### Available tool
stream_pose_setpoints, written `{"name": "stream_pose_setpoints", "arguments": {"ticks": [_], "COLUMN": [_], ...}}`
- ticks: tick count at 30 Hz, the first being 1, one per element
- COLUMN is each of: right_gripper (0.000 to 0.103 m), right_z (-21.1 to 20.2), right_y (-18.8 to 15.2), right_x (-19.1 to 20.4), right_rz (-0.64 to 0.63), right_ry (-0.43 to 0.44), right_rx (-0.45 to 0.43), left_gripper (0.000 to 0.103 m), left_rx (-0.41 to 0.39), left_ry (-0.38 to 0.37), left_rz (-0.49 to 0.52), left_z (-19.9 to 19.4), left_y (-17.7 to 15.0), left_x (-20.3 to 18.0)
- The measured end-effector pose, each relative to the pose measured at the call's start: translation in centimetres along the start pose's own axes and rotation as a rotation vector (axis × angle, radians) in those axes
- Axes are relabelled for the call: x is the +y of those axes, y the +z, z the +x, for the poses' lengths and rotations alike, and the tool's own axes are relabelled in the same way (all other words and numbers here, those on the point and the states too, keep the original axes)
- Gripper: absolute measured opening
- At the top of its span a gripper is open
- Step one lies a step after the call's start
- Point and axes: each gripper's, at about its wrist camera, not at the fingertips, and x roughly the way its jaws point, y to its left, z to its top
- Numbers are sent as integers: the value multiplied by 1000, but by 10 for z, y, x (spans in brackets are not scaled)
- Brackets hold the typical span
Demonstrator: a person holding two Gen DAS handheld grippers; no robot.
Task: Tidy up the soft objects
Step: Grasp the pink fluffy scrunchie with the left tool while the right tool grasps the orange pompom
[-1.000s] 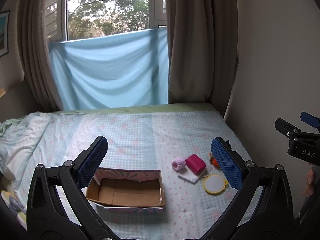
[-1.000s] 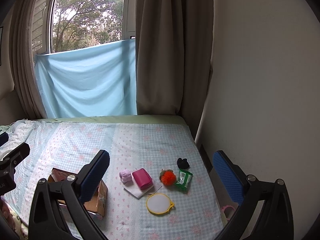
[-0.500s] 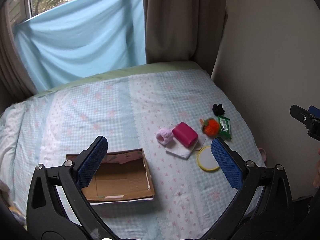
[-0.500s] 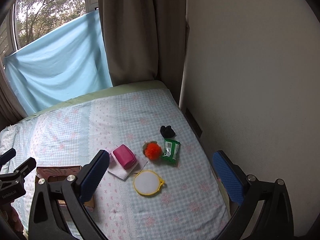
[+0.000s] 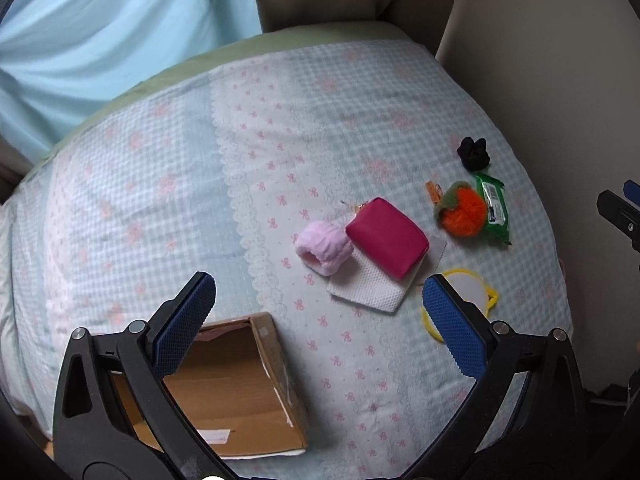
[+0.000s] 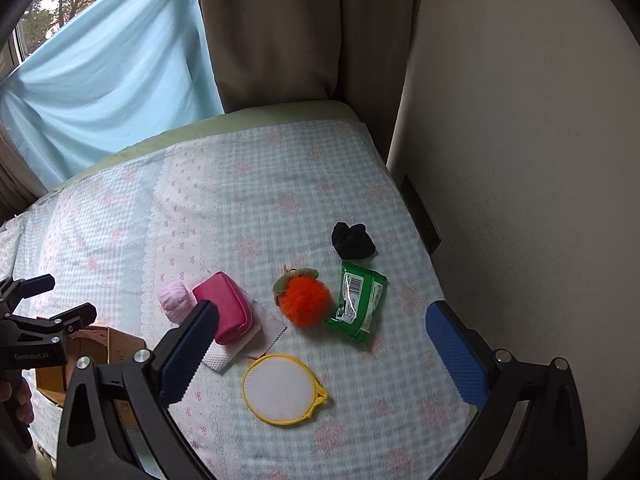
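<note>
On the checked bedspread lie a pink fluffy roll (image 5: 325, 249), a magenta pouch (image 5: 386, 237) on a white cloth (image 5: 370, 292), an orange pom-pom (image 5: 464, 213), a green wipes pack (image 5: 494, 209), a black scrunchie (image 5: 473, 154) and a yellow-rimmed round mesh (image 6: 283, 389). An empty cardboard box (image 5: 224, 388) sits at the near left. My left gripper (image 5: 318, 320) hovers open above the bed between box and pouch. My right gripper (image 6: 324, 350) is open above the round mesh, holding nothing. In the right wrist view the pouch (image 6: 224, 304), pom-pom (image 6: 305, 300) and wipes pack (image 6: 358, 304) lie just beyond its fingers.
A beige wall (image 6: 520, 160) runs close along the bed's right edge. Brown curtains (image 6: 304, 32) and a light blue sheet (image 6: 112, 80) hang behind the bed. A hand (image 6: 16, 400) holds the left gripper at the bed's near left.
Both cameras have tilted down and moved closer to the bed. The objects now look larger and sit nearer the fingers. Both grippers stay open.
</note>
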Motion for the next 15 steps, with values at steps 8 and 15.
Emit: {"name": "stream_pose_setpoints", "arguments": {"ticks": [8,15], "right_gripper": [102,97], "right_z": [107,176], "right_y": [9,2], "right_x": [5,19], "right_rz": [-116,-275], "right_ry": [37,28], "right_rx": [96,189], "left_gripper": [103,103], "left_rx": [295,431], "left_ry": [-111,-166], "left_rz": [197,245], "left_z": [125,192], "left_y": [29,41], "left_x": [4,13]}}
